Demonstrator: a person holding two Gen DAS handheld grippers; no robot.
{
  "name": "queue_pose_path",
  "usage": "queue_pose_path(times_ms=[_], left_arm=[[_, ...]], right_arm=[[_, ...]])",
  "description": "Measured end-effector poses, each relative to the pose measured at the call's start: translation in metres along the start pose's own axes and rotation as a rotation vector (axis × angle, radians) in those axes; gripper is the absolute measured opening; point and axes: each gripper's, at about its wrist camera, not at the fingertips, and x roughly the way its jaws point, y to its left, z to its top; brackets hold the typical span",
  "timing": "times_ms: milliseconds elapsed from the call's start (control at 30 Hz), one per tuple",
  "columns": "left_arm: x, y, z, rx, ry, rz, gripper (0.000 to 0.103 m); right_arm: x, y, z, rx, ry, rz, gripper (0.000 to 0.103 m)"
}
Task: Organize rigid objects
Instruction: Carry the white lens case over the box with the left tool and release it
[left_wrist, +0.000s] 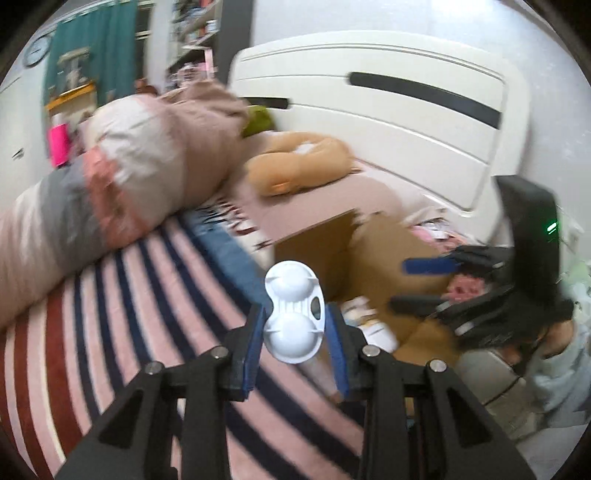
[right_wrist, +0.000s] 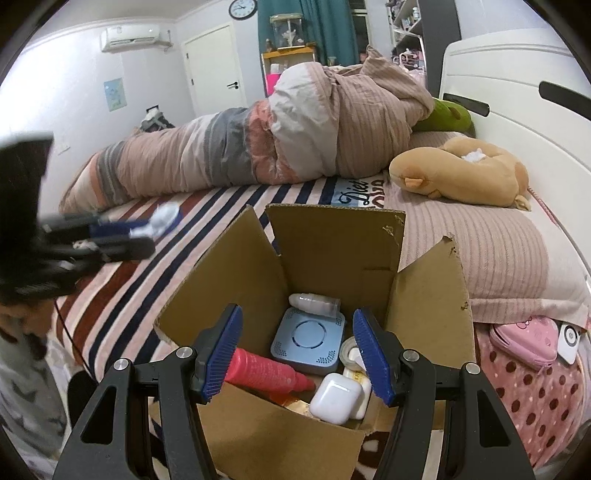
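Observation:
My left gripper (left_wrist: 294, 325) is shut on a white plastic two-cup holder (left_wrist: 293, 314) and holds it above the striped bed, left of the open cardboard box (left_wrist: 384, 254). From the right wrist view it shows blurred at the left (right_wrist: 147, 230). My right gripper (right_wrist: 297, 350) is open and empty, just above the box (right_wrist: 332, 240). Inside the box lie a red ribbed bottle (right_wrist: 266, 371), a blue square device (right_wrist: 308, 341), a white earbud case (right_wrist: 334, 397), a small white bottle (right_wrist: 314, 303) and a tape roll (right_wrist: 349, 352).
A rolled quilt (right_wrist: 258, 144) lies across the far side of the bed. A tan plush toy (right_wrist: 461, 173) and a green plush (right_wrist: 447, 116) lie near the white headboard (right_wrist: 517, 85). A pink pouch (right_wrist: 524, 341) lies right of the box.

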Motion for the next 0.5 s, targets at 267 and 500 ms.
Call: queue_pose_path(times_ms=[267,500], left_arm=[[0.056,-0.03,0.012,0.008,0.101,-0.059,0.03],[0.058,-0.027,0.006,-0.021,0.098,-0.064,0.058]], right_arm=[[0.0,-0.007,-0.007,0.001,0.017,-0.01,0.059],[0.002,-0.01,-0.011,-0.002,0.031,-0.021,0.062]])
